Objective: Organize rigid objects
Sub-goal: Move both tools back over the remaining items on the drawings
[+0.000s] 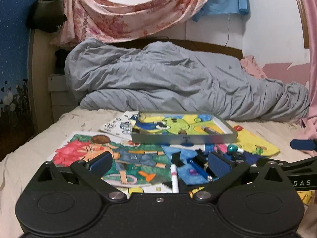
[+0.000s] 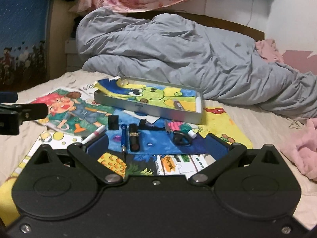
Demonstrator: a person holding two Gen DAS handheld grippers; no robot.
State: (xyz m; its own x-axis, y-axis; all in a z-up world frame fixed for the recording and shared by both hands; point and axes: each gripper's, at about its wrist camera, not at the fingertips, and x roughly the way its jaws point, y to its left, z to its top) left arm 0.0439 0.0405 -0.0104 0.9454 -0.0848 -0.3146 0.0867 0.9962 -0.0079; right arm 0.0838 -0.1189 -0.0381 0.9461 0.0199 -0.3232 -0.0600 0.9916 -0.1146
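A shallow grey metal tray [image 2: 150, 110] lies on the drawings on the bed, lined with a green cartoon drawing, with a small tube [image 2: 179, 105] inside; it also shows in the left wrist view [image 1: 184, 137]. In front of it lie a white marker [image 2: 94, 134], a blue pen [image 2: 123, 136], a black lipstick tube [image 2: 134, 138], a black square piece [image 2: 113, 122], a black carabiner [image 2: 181, 138] and a teal-capped bottle [image 2: 188, 129]. My right gripper [image 2: 157, 144] is open and empty just short of these. My left gripper [image 1: 159, 163] is open and empty above the marker [image 1: 174, 179] and pen [image 1: 199, 167].
Coloured drawings [image 2: 65, 109] cover the beige sheet. A crumpled grey duvet [image 2: 188, 55] lies behind the tray. Pink cloth [image 2: 301, 148] sits at the right. A blue wall panel [image 1: 13, 59] stands left. The left gripper's tip [image 2: 23, 112] shows at the right view's left edge.
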